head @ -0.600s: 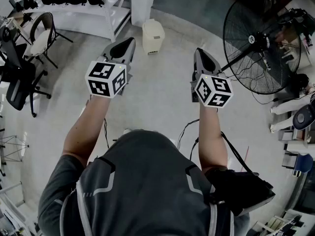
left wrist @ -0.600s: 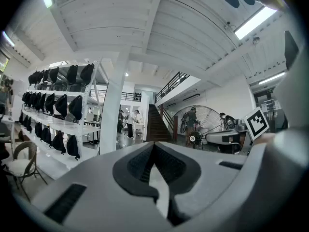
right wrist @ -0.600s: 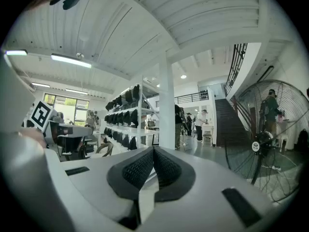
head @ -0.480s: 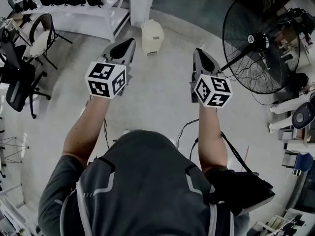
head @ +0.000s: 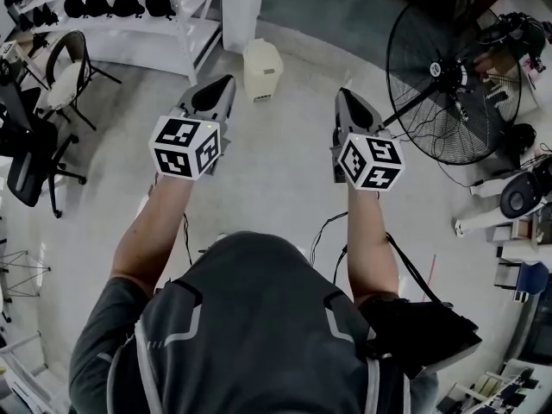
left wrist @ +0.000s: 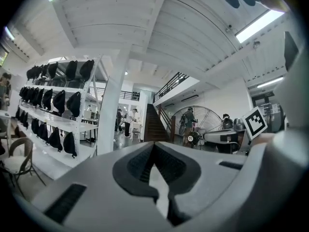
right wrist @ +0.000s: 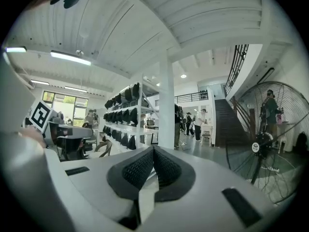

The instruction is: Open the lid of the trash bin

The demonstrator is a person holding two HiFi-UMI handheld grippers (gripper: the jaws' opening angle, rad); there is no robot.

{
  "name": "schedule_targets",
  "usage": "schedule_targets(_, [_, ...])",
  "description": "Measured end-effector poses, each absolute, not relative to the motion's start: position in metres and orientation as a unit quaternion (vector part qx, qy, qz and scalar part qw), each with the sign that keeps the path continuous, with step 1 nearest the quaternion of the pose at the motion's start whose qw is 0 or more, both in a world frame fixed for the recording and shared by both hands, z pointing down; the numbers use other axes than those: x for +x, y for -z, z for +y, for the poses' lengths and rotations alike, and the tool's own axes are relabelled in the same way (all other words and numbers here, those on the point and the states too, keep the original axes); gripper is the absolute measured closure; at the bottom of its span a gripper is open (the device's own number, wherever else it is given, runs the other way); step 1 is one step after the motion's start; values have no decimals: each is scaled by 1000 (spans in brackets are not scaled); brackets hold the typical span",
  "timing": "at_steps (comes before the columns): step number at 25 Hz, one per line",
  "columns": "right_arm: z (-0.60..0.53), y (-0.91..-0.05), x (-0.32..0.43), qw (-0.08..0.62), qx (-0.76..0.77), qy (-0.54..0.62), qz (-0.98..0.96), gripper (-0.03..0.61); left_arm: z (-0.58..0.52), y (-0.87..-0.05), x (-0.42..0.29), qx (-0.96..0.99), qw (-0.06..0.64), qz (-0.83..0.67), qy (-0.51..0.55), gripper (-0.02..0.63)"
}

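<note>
A small cream trash bin (head: pixel 263 69) with its lid down stands on the floor ahead, near a white pillar. Both grippers are held out at chest height, well short of the bin and above the floor. My left gripper (head: pixel 226 83) points toward the bin's left side, and its jaws meet at the tip (left wrist: pixel 153 144) with nothing between them. My right gripper (head: pixel 344 94) is to the bin's right, its jaws likewise closed and empty (right wrist: pixel 153 149). Neither gripper view shows the bin.
A large floor fan (head: pixel 444 80) on a stand is at the right, with cables across the floor. White shelving with black bags (head: pixel 112 7) runs along the left, with office chairs (head: pixel 34 145) beside it. People stand far off by a staircase (right wrist: pixel 227 124).
The whole head view has shifted slightly, so the bin and grippers sit a little lower. Both grippers keep the same pose and stay shut.
</note>
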State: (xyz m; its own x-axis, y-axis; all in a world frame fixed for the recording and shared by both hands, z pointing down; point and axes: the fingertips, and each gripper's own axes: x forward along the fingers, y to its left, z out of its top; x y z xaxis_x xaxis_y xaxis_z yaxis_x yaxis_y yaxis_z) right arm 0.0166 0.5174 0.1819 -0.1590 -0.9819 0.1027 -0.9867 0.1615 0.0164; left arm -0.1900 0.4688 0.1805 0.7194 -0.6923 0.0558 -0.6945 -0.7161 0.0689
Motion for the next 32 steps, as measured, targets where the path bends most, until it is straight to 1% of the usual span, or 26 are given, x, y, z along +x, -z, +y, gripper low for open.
schedule_targets(6, [509,-184,3,27,650,-33,-759,552,460,-189,-207,926,50,-373,-8,606])
schedule_targets(13, [491,-190,-24,30,654,-31,-755,552,443,-199,-235,930,62,-363,-1,605])
schedule_targets(19, [450,-195,-32,39,637,-25,-769,552,414,-205,-238,930,62,-362,2,605])
schedule_targets(25, [373,-191,-18,28,610,-12,-792,552,351,-204,-226,919,57,-391,-7,606])
schedule_targets(32, [279,-187,31,29,571,-4,-820,552,268,-194,-174,909,49,-415,-16,606])
